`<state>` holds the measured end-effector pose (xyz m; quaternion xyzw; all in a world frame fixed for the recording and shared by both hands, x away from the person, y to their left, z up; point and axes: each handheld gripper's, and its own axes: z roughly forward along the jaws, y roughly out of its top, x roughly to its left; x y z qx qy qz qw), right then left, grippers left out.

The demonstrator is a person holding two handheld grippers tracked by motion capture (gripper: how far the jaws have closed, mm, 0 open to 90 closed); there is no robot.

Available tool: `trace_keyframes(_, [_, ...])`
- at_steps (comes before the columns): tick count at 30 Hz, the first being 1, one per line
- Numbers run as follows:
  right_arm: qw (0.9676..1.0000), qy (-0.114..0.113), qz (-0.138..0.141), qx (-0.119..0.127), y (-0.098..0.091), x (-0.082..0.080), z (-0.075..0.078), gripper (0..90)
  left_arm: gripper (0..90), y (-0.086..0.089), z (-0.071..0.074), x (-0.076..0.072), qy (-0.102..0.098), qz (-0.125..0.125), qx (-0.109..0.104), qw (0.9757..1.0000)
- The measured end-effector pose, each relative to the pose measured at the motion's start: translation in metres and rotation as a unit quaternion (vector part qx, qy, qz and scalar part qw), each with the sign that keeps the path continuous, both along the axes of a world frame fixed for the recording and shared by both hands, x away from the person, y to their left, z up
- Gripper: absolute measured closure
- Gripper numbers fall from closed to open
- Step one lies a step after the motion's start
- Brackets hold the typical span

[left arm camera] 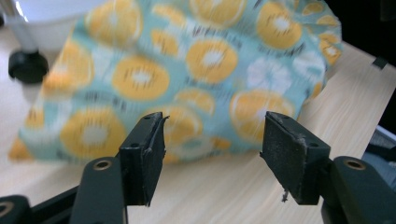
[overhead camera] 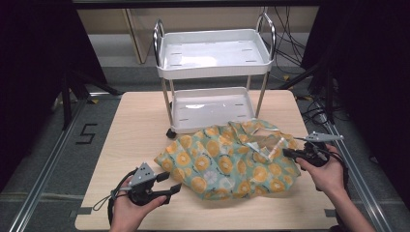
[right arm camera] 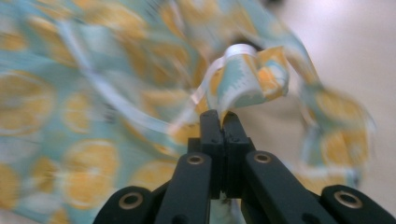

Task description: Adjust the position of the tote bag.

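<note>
A teal cloth bag printed with orange slices (overhead camera: 227, 164) lies crumpled on the wooden table (overhead camera: 140, 125). A white ribbon (right arm camera: 205, 88) runs along its rim. My right gripper (overhead camera: 286, 152) is at the bag's right side; in the right gripper view its jaws (right arm camera: 223, 119) are pressed together on a fold of the bag (right arm camera: 252, 79) by the ribbon, and that fold is lifted. My left gripper (overhead camera: 173, 182) hovers near the table's front edge, just left of the bag. Its jaws stand wide apart (left arm camera: 212, 149) with nothing between them, and the bag (left arm camera: 187, 60) lies just beyond.
A white two-shelf cart (overhead camera: 212, 53) stands on the table's far edge, right behind the bag, with a black caster (left arm camera: 28, 65) near the bag's corner. Bare wood stretches left of the bag. Dark floor and cables surround the table.
</note>
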<state>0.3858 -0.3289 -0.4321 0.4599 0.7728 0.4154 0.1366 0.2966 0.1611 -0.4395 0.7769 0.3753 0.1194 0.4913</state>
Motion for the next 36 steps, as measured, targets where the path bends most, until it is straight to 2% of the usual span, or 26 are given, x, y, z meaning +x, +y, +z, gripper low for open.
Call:
trace_keyframes(2, [0.9991, -0.032, 0.029, 0.001, 0.015, -0.003, 0.011, 90.0, 38.9, -0.005, 0.009, 0.003, -0.011, -0.007, 0.001, 0.9999])
trace_keyframes(3, [0.9986, -0.038, 0.036, -0.002, 0.021, -0.005, 0.016, 90.0, 39.1, -0.009, 0.016, 0.005, -0.014, -0.007, 0.001, 0.9999])
trace_keyframes(5, [0.9954, -0.07, 0.065, -0.004, 0.041, -0.009, 0.026, 90.0, 39.2, -0.016, 0.026, 0.01, -0.025, -0.017, -0.007, 0.9995])
trace_keyframes(8, [0.9903, -0.093, 0.103, -0.003, 0.069, -0.018, 0.039, 90.0, 39.2, -0.03, 0.045, 0.018, -0.044, -0.031, -0.011, 0.9985])
trace_keyframes(9, [0.9886, -0.1, 0.112, -0.009, 0.075, -0.02, 0.043, 90.0, 39.1, -0.037, 0.054, 0.022, -0.051, -0.045, -0.014, 0.9976])
trace_keyframes(11, [0.9824, -0.124, 0.14, -0.008, 0.092, -0.025, 0.048, 90.0, 39.2, -0.048, 0.065, 0.028, -0.047, -0.056, -0.023, 0.997])
trace_keyframes(12, [0.9792, -0.127, 0.158, -0.013, 0.1, -0.028, 0.051, 90.0, 39.1, -0.054, 0.071, 0.031, -0.047, -0.066, -0.027, 0.9964])
trace_keyframes(13, [0.9752, -0.138, 0.172, -0.02, 0.108, -0.031, 0.052, 90.0, 39.1, -0.063, 0.077, 0.036, -0.042, -0.072, -0.041, 0.9957])
trace_keyframes(14, [0.9708, -0.141, 0.193, -0.026, 0.116, -0.035, 0.053, 90.0, 39.2, -0.067, 0.082, 0.038, -0.042, -0.075, -0.039, 0.9956])
trace_keyframes(16, [0.9647, -0.145, 0.218, -0.031, 0.128, -0.039, 0.051, 90.0, 39.0, -0.079, 0.088, 0.048, -0.038, -0.083, -0.036, 0.9952])
trace_keyframes(18, [0.9601, -0.147, 0.235, -0.032, 0.137, -0.041, 0.048, 90.0, 38.7, -0.091, 0.093, 0.06, -0.031, -0.083, -0.023, 0.9958])
trace_keyframes(20, [0.9594, -0.145, 0.24, -0.03, 0.142, -0.044, 0.045, 90.0, 37.9, -0.101, 0.094, 0.069, -0.013, -0.091, -0.029, 0.9953])
trace_keyframes(21, [0.9572, -0.142, 0.25, -0.033, 0.145, -0.045, 0.043, 90.0, 37.9, -0.106, 0.094, 0.073, -0.003, -0.101, -0.032, 0.9943])
trace_keyframes(22, [0.9558, -0.14, 0.256, -0.033, 0.147, -0.046, 0.042, 90.0, 37.7, -0.11, 0.094, 0.075, 0.001, -0.102, -0.026, 0.9945])
trace_keyframes(23, [0.9566, -0.136, 0.256, -0.032, 0.148, -0.047, 0.042, 90.0, 37.0, -0.116, 0.093, 0.079, 0.012, -0.111, -0.008, 0.9937])
trace_keyframes(24, [0.9538, -0.141, 0.263, -0.034, 0.151, -0.047, 0.04, 90.0, 36.5, -0.12, 0.092, 0.08, 0.015, -0.112, -0.004, 0.9936])
trace_keyframes(25, [0.9551, -0.133, 0.262, -0.036, 0.151, -0.049, 0.04, 90.0, 36.6, -0.124, 0.091, 0.083, 0.02, -0.121, 0.002, 0.9924])
trace_keyframes(26, [0.9529, -0.133, 0.27, -0.036, 0.152, -0.049, 0.04, 90.0, 36.7, -0.129, 0.09, 0.085, 0.032, -0.126, 0.003, 0.9915])
trace_keyframes(27, [0.9533, -0.136, 0.268, -0.035, 0.154, -0.049, 0.038, 90.0, 36.7, -0.134, 0.088, 0.087, 0.045, -0.135, 0.011, 0.9898])
trace_keyframes(28, [0.9529, -0.133, 0.27, -0.035, 0.155, -0.051, 0.037, 90.0, 36.7, -0.138, 0.087, 0.087, 0.049, -0.135, 0.017, 0.9895])
trace_keyframes(29, [0.9507, -0.138, 0.275, -0.038, 0.155, -0.05, 0.037, 90.0, 36.7, -0.143, 0.085, 0.088, 0.052, -0.142, 0.031, 0.9881])
trace_keyframes(30, [0.9528, -0.131, 0.272, -0.035, 0.157, -0.052, 0.036, 90.0, 36.9, -0.146, 0.084, 0.089, 0.054, -0.149, 0.039, 0.9866])
trace_keyframes(31, [0.9517, -0.129, 0.276, -0.038, 0.157, -0.053, 0.035, 90.0, 37.0, -0.149, 0.083, 0.088, 0.079, -0.142, 0.048, 0.9855])
trace_keyframes(32, [0.9489, -0.138, 0.28, -0.043, 0.158, -0.053, 0.034, 90.0, 37.6, -0.152, 0.081, 0.091, 0.073, -0.146, 0.054, 0.9851])
trace_keyframes(33, [0.952, -0.129, 0.275, -0.037, 0.159, -0.055, 0.033, 90.0, 38.5, -0.155, 0.079, 0.094, 0.077, -0.15, 0.063, 0.9838])
trace_keyframes(36, [0.9475, -0.14, 0.284, -0.044, 0.161, -0.056, 0.031, 90.0, 40.3, -0.159, 0.075, 0.099, 0.09, -0.158, 0.081, 0.98])
